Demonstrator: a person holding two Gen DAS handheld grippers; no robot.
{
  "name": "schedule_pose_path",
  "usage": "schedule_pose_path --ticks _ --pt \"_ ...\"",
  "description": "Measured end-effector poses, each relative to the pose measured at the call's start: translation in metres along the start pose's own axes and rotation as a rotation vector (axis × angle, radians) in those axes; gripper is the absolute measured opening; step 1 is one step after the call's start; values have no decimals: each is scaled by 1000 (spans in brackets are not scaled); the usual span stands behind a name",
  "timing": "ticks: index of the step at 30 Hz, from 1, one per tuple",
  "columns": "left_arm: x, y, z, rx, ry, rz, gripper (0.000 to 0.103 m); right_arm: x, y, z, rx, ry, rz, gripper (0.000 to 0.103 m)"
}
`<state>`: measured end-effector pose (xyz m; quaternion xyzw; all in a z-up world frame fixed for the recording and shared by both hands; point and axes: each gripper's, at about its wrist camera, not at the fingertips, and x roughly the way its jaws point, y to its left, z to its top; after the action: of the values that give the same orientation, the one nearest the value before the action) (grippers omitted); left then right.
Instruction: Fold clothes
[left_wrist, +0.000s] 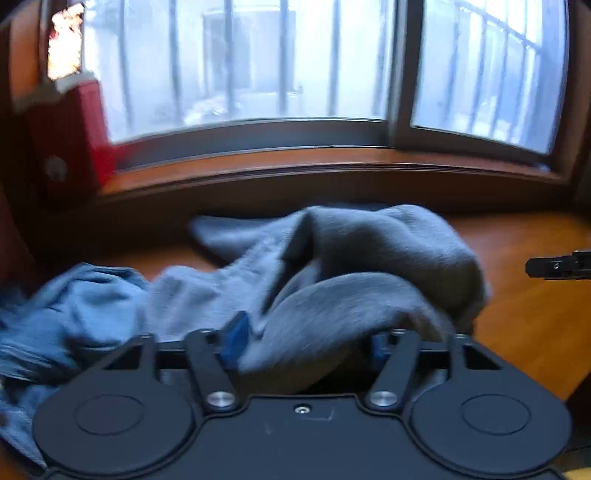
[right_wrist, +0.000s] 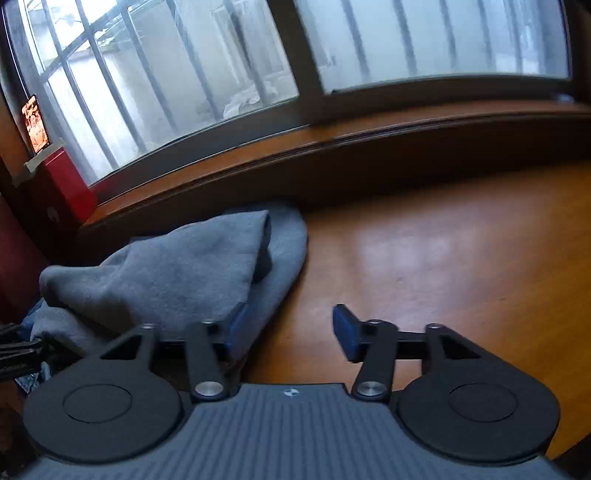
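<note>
A crumpled grey fleece garment (left_wrist: 369, 251) lies on the wooden table (left_wrist: 535, 314) below the window. A fold of it bulges between the jaws of my left gripper (left_wrist: 306, 343), which stand apart, and it covers most of the right pad. To its left sits a blue denim garment (left_wrist: 74, 314). In the right wrist view the grey garment (right_wrist: 177, 269) lies at the left. My right gripper (right_wrist: 291, 330) is open over bare wood, and its left finger (right_wrist: 236, 328) touches the cloth's edge. The right gripper's tip (left_wrist: 557, 264) shows at the right edge of the left view.
A barred window (left_wrist: 258, 62) with a wooden sill (left_wrist: 332, 162) runs along the back. A red box (left_wrist: 70, 140) stands at the sill's left end. Bare table surface (right_wrist: 443, 258) stretches to the right of the garment.
</note>
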<state>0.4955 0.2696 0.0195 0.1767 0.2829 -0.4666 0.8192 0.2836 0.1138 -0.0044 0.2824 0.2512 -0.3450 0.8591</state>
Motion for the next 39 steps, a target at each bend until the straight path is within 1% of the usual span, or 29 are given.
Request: schedule_pose_path --ticks 1,2,3,5,8,14,16,19,22,25,29,31,33,34,35,36,37,38,39 --pt "-4 2 -2 -13 -2 17 67 5 4 1 5 -1 15 60" --pt "-8 4 -4 -26 -5 35 68 8 6 5 9 -2 41 64" --pt "-13 6 -5 -47 -6 51 69 4 7 4 12 -3 68 65" --pt "-20 8 -10 -103 -5 79 72 15 8 16 22 1 128 67" --pt "-29 8 -18 -170 -1 126 75 29 9 33 33 20 211 75" --pt "-34 1 -29 -270 13 203 81 56 19 54 -32 92 341 77" --pt "-33 1 -29 -290 37 202 83 68 24 61 -42 140 364 77" --pt "-26 6 -31 -302 51 171 89 84 37 61 -38 206 416 77" --pt "-12 12 -29 -322 74 153 89 96 53 61 -69 241 425 78" --pt "2 17 -28 -357 84 100 89 101 64 58 -106 267 401 79" --pt "19 12 -30 -315 86 87 89 107 79 50 -208 280 391 81" --pt "24 9 -31 -300 82 80 89 111 83 44 -210 293 374 81" --pt "27 8 -31 -292 74 73 85 114 86 39 -220 300 364 81" --pt "29 7 -32 -288 67 70 73 114 88 36 -242 286 364 79" --pt "30 7 -32 -283 59 67 57 114 90 33 -265 272 362 68" --pt "30 6 -32 -286 50 63 49 114 92 30 -293 257 345 42" --pt "29 6 -32 -297 39 59 38 113 94 27 -319 242 329 30" --pt "27 6 -31 -304 25 58 32 112 94 26 -331 230 320 19" --pt "24 5 -28 -299 7 65 29 104 93 27 -326 200 335 14"
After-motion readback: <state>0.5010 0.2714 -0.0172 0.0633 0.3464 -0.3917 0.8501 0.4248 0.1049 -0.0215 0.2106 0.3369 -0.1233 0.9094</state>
